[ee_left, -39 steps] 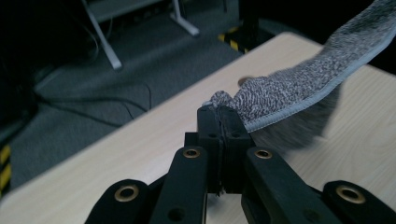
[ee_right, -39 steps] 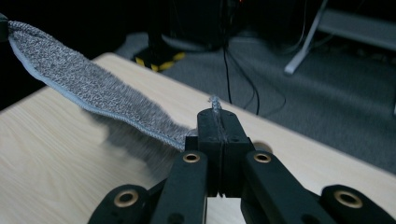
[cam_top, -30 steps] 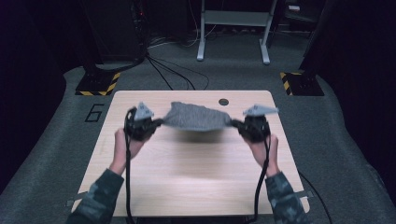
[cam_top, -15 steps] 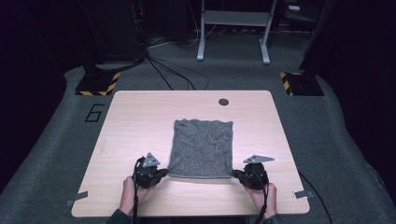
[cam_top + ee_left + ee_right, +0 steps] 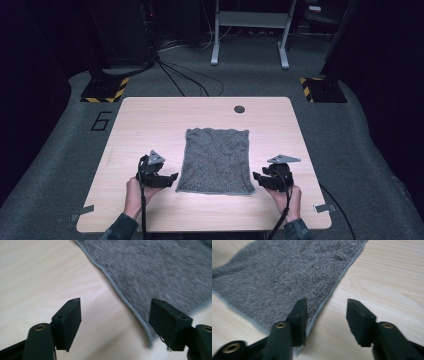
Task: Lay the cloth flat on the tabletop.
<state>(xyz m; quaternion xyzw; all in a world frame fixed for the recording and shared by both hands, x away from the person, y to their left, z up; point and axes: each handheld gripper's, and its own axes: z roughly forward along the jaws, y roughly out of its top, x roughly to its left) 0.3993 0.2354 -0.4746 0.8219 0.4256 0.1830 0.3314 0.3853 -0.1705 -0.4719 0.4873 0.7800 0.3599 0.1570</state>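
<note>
From above we see the grey towel (image 5: 216,161) lying flat on the table (image 5: 150,120), our left gripper (image 5: 169,179) just off its near left corner and our right gripper (image 5: 257,178) just off its near right corner. Along the left gripper (image 5: 115,317), our jaws have just been opening and stand apart, the towel's hemmed edge (image 5: 117,290) running between them, unpinched. Along the right gripper (image 5: 327,315), the jaws have just been opening too, with bare wood between them and the towel's edge (image 5: 334,287) under the left one.
</note>
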